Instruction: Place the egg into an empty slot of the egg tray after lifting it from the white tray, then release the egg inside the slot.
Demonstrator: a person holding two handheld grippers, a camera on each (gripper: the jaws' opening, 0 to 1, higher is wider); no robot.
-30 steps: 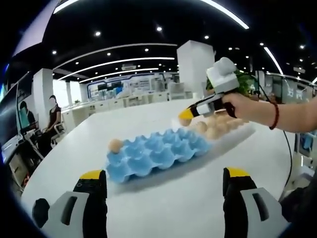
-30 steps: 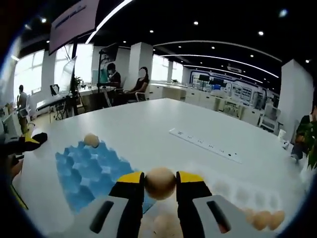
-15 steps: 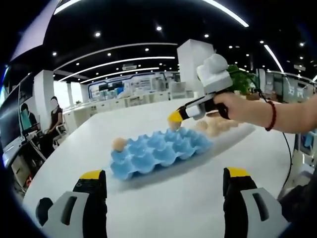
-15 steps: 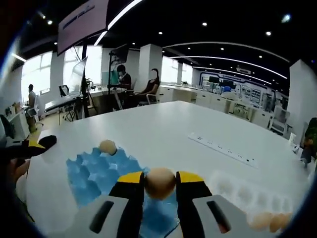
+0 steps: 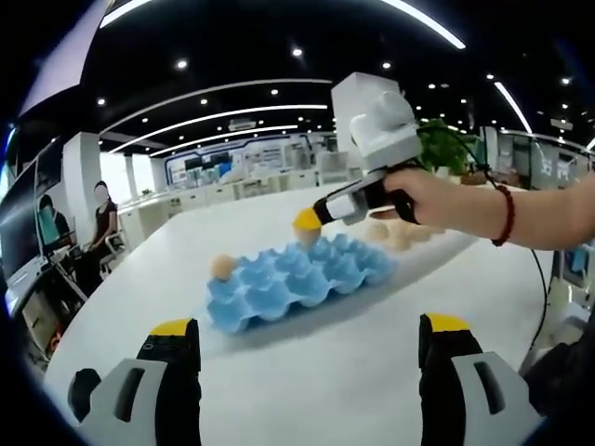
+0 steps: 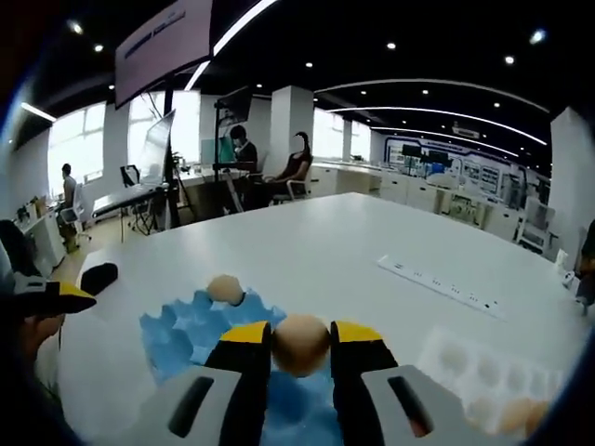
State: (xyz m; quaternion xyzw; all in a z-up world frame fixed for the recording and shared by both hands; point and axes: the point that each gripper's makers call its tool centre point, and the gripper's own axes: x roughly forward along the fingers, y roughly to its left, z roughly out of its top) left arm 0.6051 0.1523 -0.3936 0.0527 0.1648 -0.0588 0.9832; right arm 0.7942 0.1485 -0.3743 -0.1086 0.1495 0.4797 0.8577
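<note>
Egg in transit, right gripper now over the blue egg tray

Egg clamped between the right gripper's yellow-tipped jaws, lifted clear; a second ago it hung by the white tray at the tray's far end, since then the gripper has carried it along over the open slots toward the corner where one egg already sits; white tray keeps several eggs; left gripper hangs near the desk's near edge, jaws spread, holding nothing; judgement: carry nearly done, next comes lowering into a free slot, then letting go.
</note>
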